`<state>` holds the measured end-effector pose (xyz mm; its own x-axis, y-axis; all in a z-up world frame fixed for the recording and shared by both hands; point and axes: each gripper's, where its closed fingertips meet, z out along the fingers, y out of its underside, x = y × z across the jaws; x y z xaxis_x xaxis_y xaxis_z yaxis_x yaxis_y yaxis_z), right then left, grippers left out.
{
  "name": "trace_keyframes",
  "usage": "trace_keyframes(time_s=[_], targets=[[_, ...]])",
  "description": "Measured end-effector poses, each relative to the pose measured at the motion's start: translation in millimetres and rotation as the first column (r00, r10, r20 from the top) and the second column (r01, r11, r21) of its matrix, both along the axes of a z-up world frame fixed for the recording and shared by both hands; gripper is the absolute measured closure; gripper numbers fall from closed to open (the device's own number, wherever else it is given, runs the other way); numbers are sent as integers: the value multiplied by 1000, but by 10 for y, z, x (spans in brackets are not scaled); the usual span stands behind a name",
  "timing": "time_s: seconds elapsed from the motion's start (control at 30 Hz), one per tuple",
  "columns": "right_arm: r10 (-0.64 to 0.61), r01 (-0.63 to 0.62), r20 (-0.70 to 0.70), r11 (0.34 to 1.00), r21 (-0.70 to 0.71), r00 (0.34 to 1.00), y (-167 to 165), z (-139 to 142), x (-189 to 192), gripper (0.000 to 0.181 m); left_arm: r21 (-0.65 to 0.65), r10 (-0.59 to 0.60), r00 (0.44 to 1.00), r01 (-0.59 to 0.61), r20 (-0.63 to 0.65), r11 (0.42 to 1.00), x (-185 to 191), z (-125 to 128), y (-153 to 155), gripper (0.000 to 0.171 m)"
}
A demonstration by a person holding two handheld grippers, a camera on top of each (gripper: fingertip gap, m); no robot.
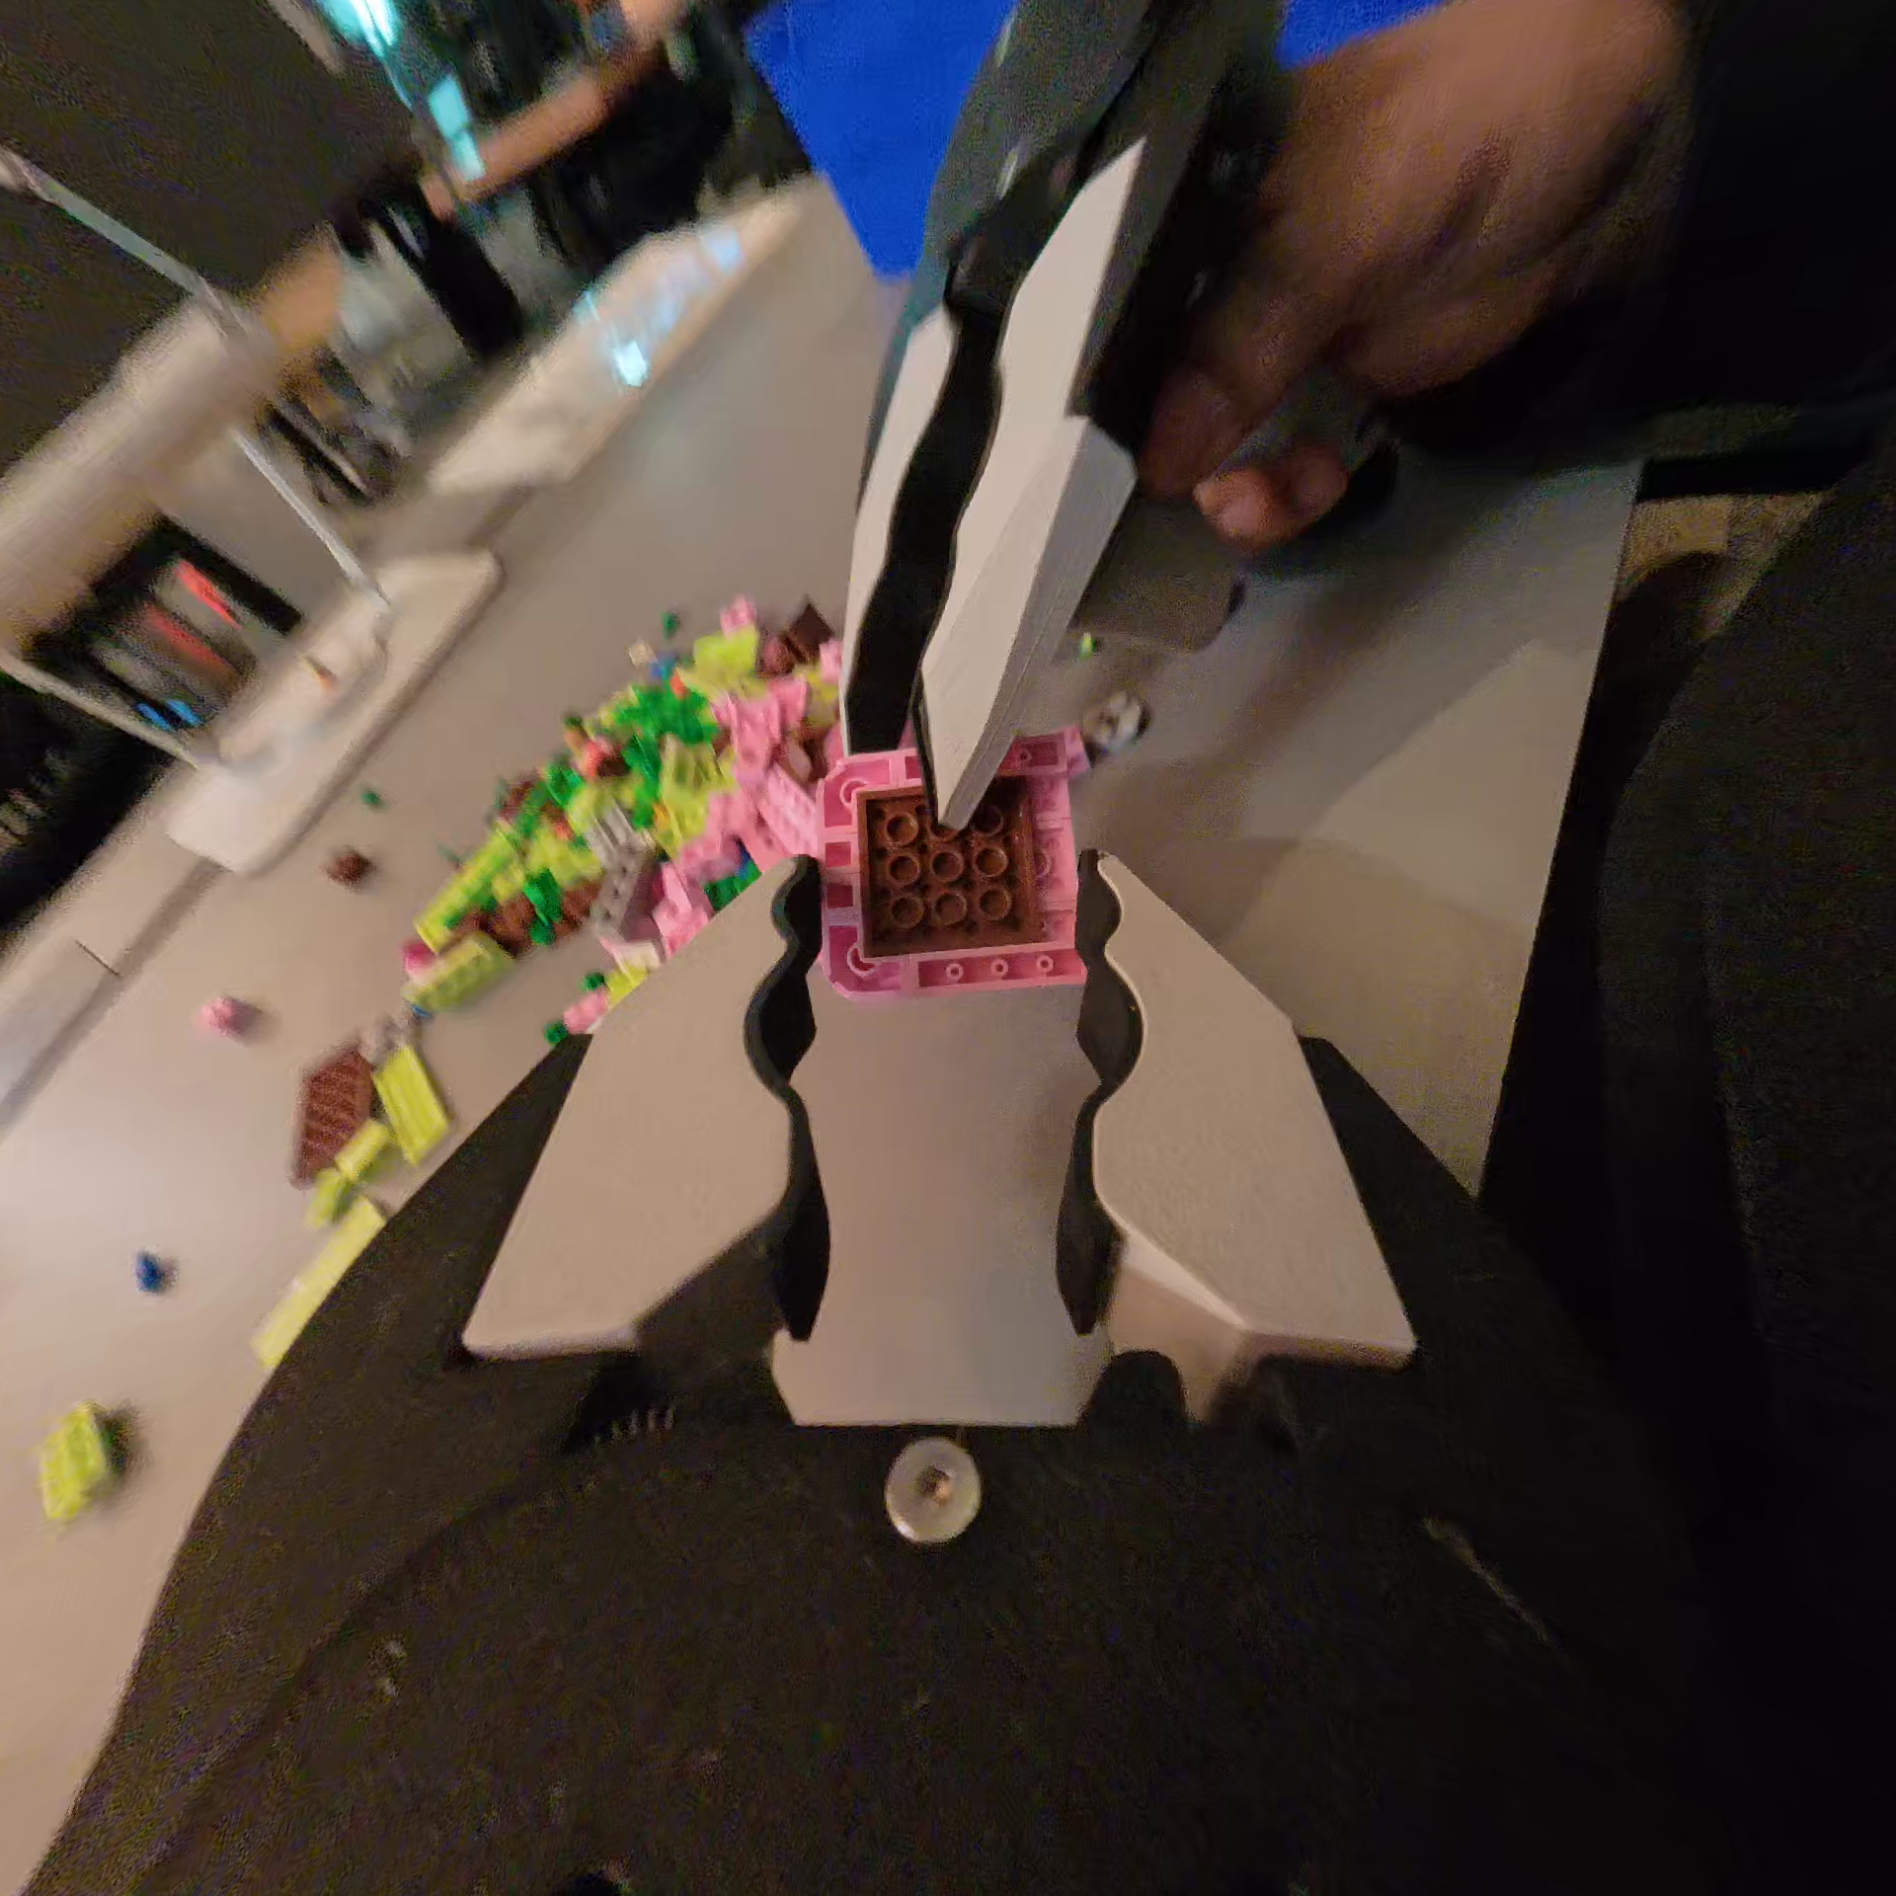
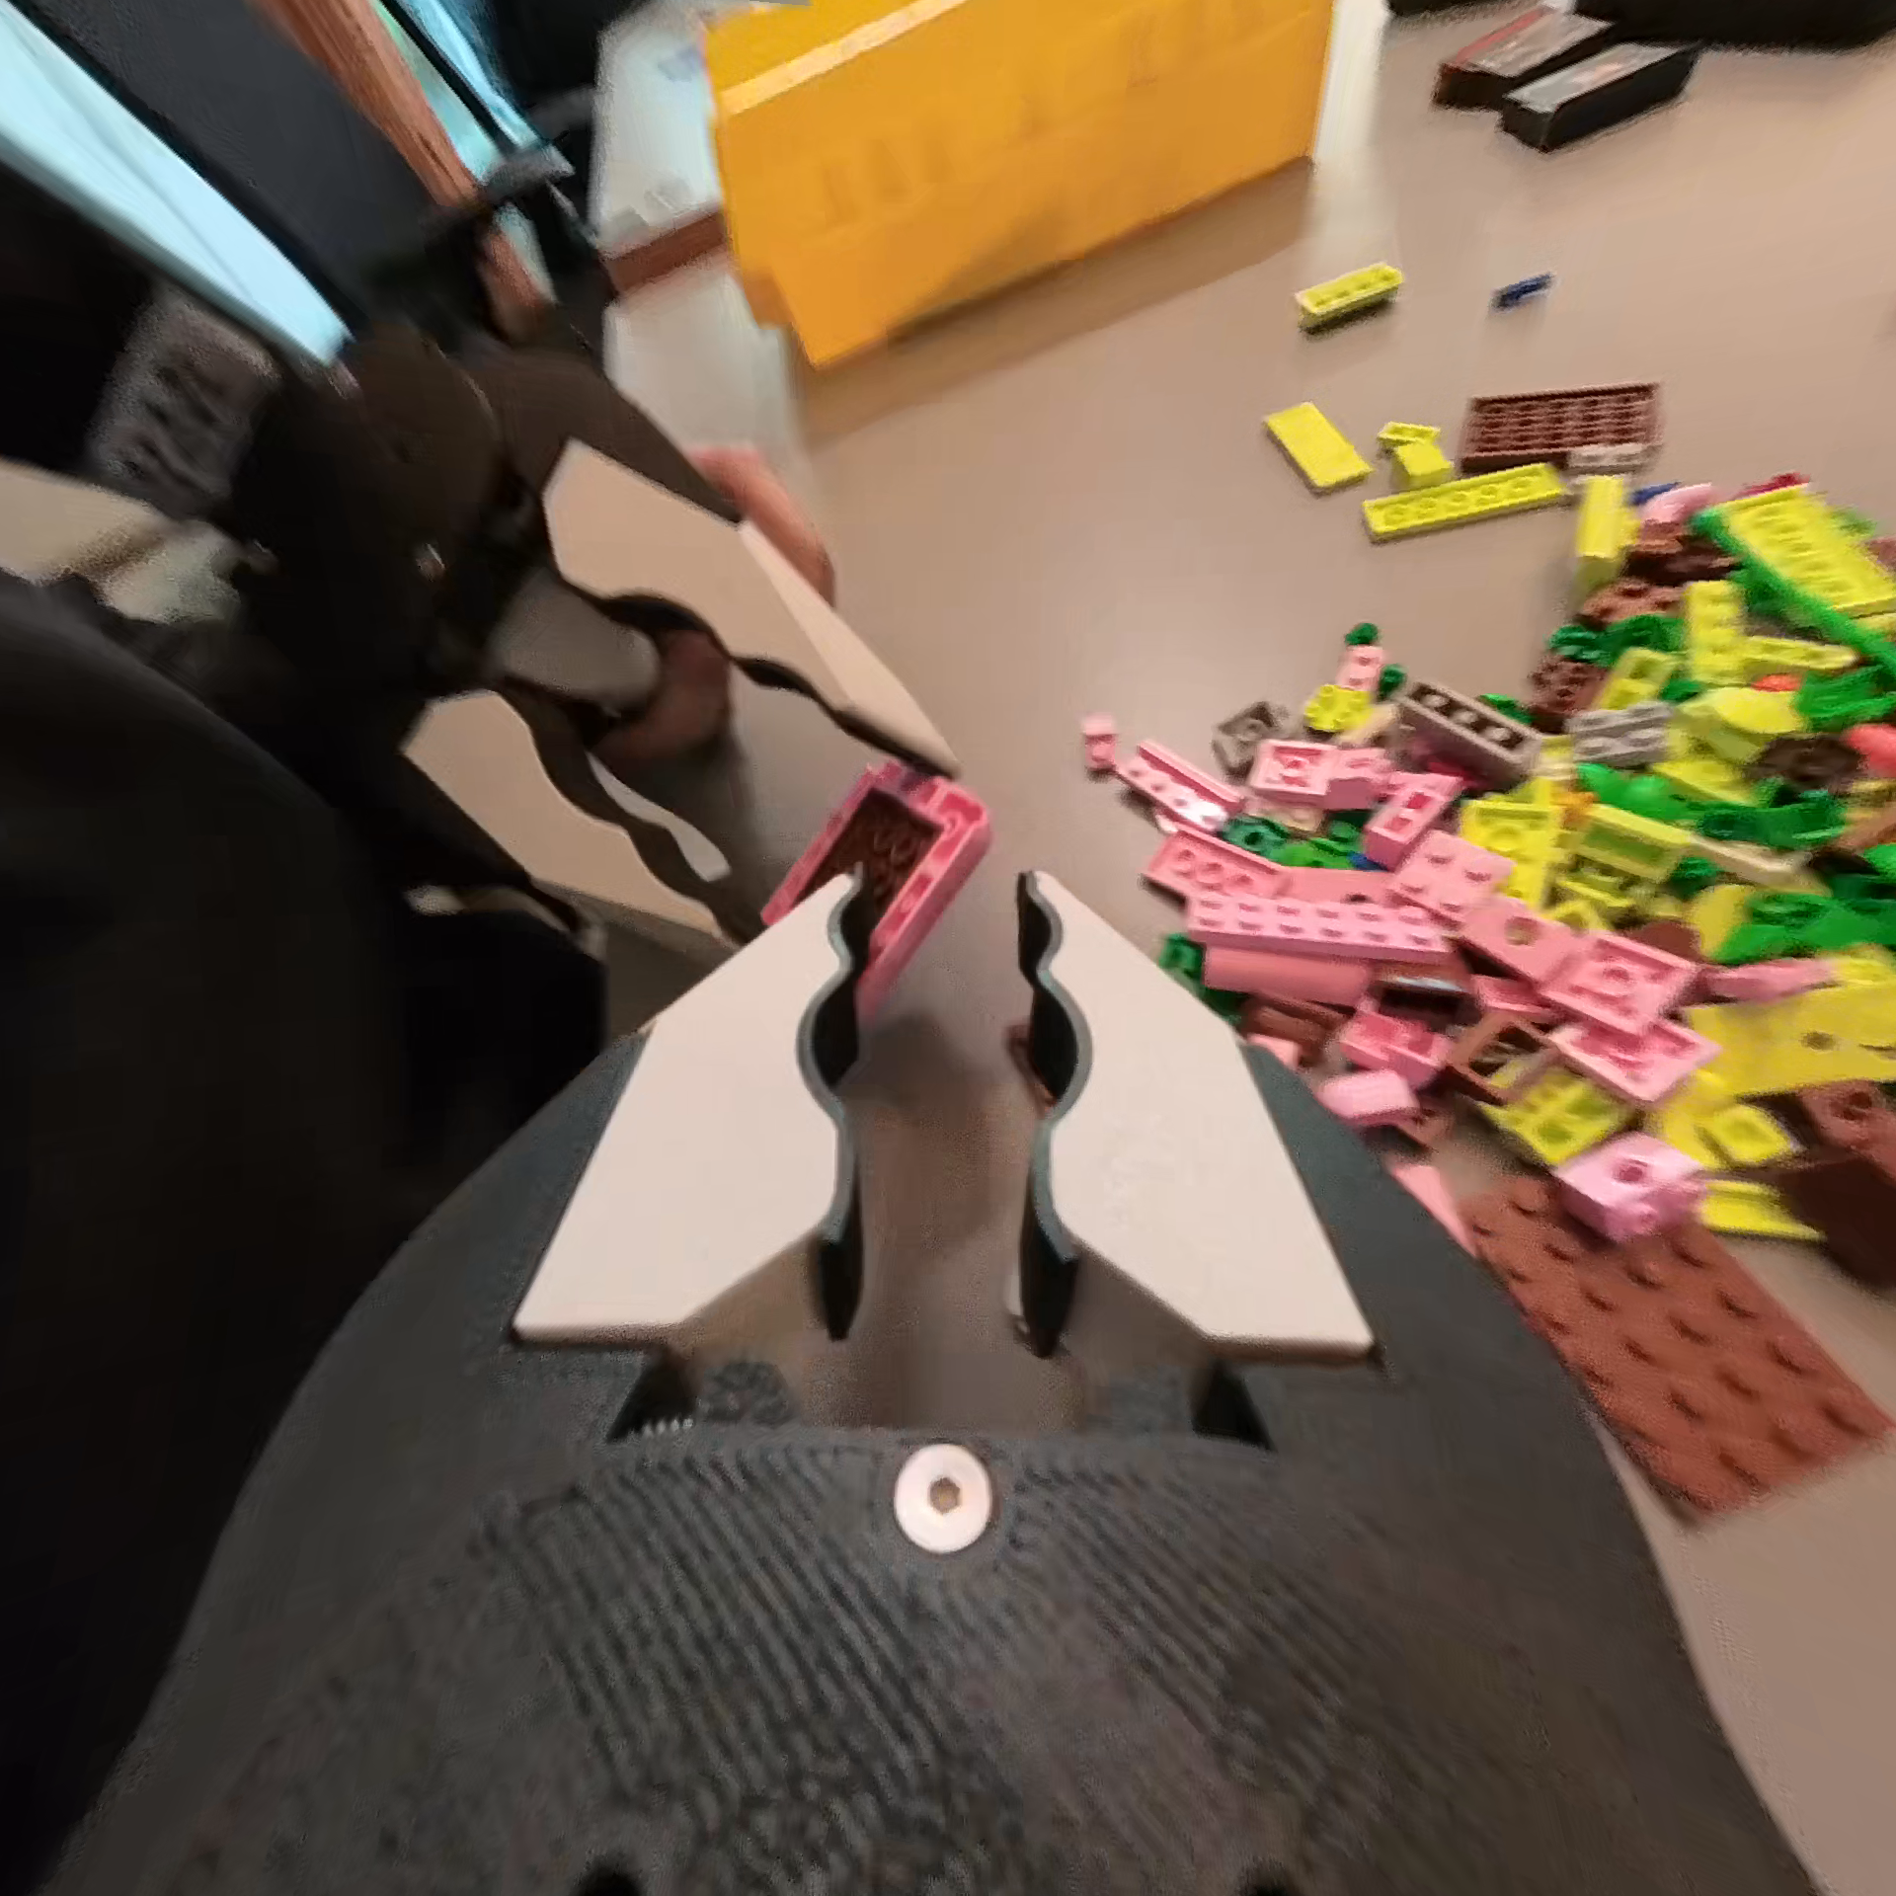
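Left wrist view: the left claw (image 1: 949, 872) is spread, its tips flanking a pink brick frame (image 1: 959, 970) that holds a brown studded plate (image 1: 949, 882), though whether they touch it is unclear. The right claw (image 1: 939, 785) comes down from above onto the brown plate, its fingers a little apart. A brick pile (image 1: 636, 821) lies just beside, on the grey table (image 1: 1334, 821).

Right wrist view: the right claw (image 2: 939, 887) is spread, its own left finger (image 2: 739, 1026) against the tilted pink brick frame (image 2: 923, 872). The left claw (image 2: 836, 831) brackets the frame near the table's edge. A yellow box (image 2: 1005, 154) stands beyond.
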<state>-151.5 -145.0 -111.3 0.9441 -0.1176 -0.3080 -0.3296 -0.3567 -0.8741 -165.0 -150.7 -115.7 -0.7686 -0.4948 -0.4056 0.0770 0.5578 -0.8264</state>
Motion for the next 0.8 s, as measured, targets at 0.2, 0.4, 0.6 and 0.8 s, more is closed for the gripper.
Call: trace_keyframes(time_s=[0.2,0.4,0.6,0.8], targets=[[120,-95,-146,981,169,982,29,234,-185,171,-63,-22,975,36,220,997,-57,249,-88,126],[136,-257,390,925,278,911,-80,680,-460,175,-524,-228,962,118,-150,843,-177,556,-112,111],[125,-319,487,885,339,865,-140,834,-596,175,-571,-376,927,301,-15,764,-427,698,-213,163],[73,-312,532,873,376,844,-290,995,-570,162,-442,-201,968,249,153,862,-299,694,-126,164]])
